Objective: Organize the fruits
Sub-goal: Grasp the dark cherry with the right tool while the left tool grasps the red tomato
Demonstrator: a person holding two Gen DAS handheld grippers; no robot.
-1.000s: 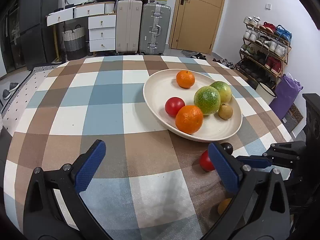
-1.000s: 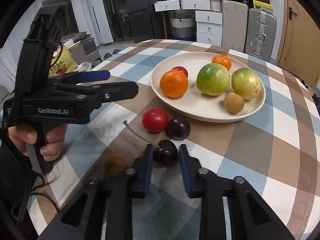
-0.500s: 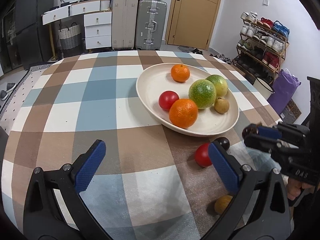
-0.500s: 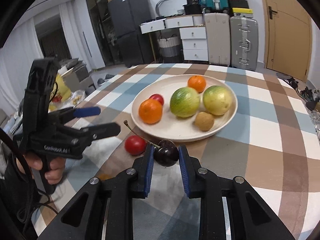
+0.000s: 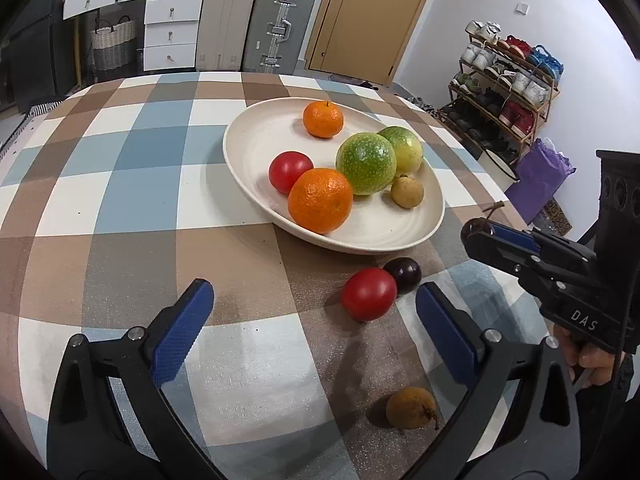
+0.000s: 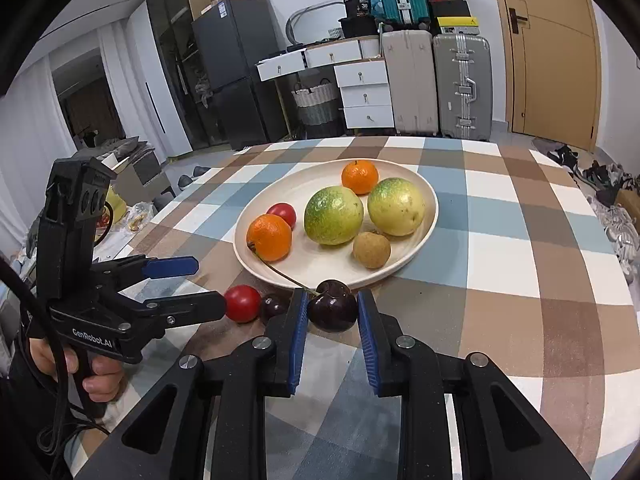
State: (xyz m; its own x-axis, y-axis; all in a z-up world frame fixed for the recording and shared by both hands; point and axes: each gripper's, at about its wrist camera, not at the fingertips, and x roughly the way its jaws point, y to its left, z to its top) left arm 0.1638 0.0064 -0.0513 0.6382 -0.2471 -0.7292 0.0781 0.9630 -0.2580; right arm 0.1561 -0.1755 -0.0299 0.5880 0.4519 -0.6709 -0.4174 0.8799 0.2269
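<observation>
My right gripper [image 6: 332,312] is shut on a dark cherry [image 6: 333,311] with a long stem, held above the table just before the near rim of the cream plate [image 6: 428,216]. The plate [image 5: 248,148] holds two oranges, two green fruits, a red tomato and a small brown fruit. On the cloth lie a red tomato [image 5: 369,294], a second dark cherry [image 5: 403,275] and a small brown fruit [image 5: 411,407]. My left gripper [image 5: 314,328] is open and empty, low over the cloth just left of the loose tomato. The right gripper also shows in the left wrist view [image 5: 474,236].
The round table has a checked cloth [image 5: 140,184]. Its edge curves close on the right. Suitcases [image 6: 460,84], drawers and a door stand behind; a shoe rack [image 5: 504,88] stands at the right.
My right gripper has lifted the cherry off the cloth and carried it up toward the plate's near rim. My left gripper has moved slightly closer to the loose tomato.
</observation>
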